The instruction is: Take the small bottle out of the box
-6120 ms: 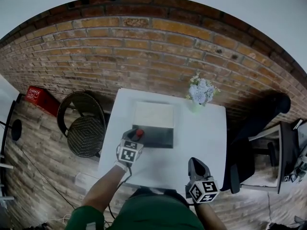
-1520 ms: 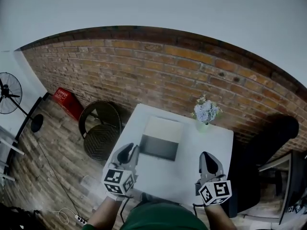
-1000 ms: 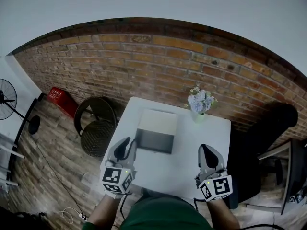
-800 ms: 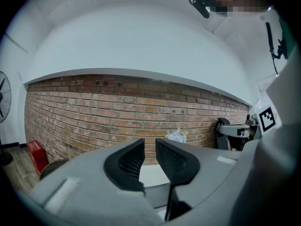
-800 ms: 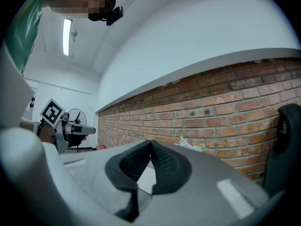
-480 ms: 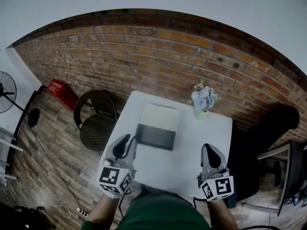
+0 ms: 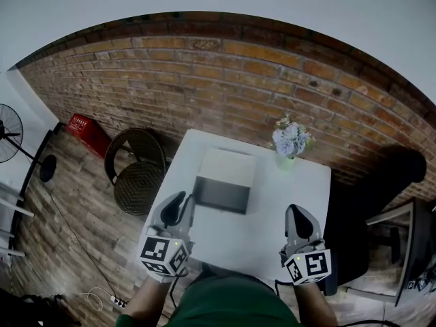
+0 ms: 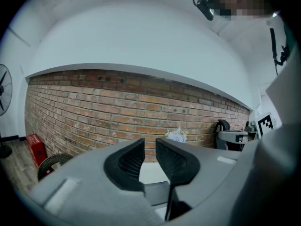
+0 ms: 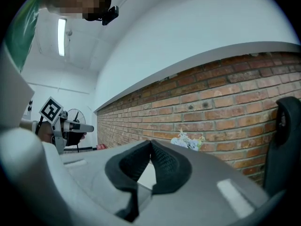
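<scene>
The box (image 7: 223, 181) stands on the white table (image 7: 286, 189), pale at its far part and dark at its near part. No small bottle shows in any view. My left gripper (image 7: 177, 201) hovers at the table's near left edge, short of the box, jaws shut with nothing between them. In the left gripper view that gripper (image 8: 149, 144) points over the table at the brick wall. At the near right edge my right gripper (image 7: 298, 215) is shut and empty too. The right gripper view shows its tips (image 9: 150, 142) touching.
A vase of pale flowers (image 7: 289, 140) stands at the table's far right corner. A round wicker chair (image 7: 138, 176) sits left of the table and a black office chair (image 7: 381, 176) right of it. A red crate (image 7: 85, 131) and a fan (image 7: 10, 125) stand by the wall.
Six seconds ago my left gripper was at the box's front with a red-topped thing at its jaws. It now sits back at the near left edge, empty. Over the last second almost nothing moved.
</scene>
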Demonstrator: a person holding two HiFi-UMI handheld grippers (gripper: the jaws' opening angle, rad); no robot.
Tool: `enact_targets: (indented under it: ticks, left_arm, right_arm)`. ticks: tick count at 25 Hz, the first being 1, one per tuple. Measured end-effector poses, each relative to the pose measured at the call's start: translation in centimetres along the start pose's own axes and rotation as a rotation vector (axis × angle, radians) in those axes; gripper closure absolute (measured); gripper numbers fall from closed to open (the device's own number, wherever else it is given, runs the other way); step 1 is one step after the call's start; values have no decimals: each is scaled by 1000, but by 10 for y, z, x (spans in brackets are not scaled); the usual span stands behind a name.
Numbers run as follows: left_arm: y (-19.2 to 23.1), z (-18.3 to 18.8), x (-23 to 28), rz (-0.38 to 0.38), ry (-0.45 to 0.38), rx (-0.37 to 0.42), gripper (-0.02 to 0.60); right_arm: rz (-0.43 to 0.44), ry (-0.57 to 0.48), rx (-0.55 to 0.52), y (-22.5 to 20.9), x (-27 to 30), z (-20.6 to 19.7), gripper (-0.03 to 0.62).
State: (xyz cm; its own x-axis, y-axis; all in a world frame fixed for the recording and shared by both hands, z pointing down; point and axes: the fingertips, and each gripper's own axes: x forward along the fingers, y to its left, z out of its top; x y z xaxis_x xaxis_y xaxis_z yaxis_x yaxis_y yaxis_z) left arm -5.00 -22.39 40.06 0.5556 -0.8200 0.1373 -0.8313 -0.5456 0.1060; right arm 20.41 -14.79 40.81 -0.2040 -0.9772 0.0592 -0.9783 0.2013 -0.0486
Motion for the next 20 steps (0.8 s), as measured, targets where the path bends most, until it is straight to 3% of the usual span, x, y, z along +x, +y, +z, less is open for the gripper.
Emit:
enact_targets:
  ticks: [20]
  left_arm:
    - [16,-10,-2,14,14,-35,502]
  right_arm:
    - [9,18,15,8,6,-5,591]
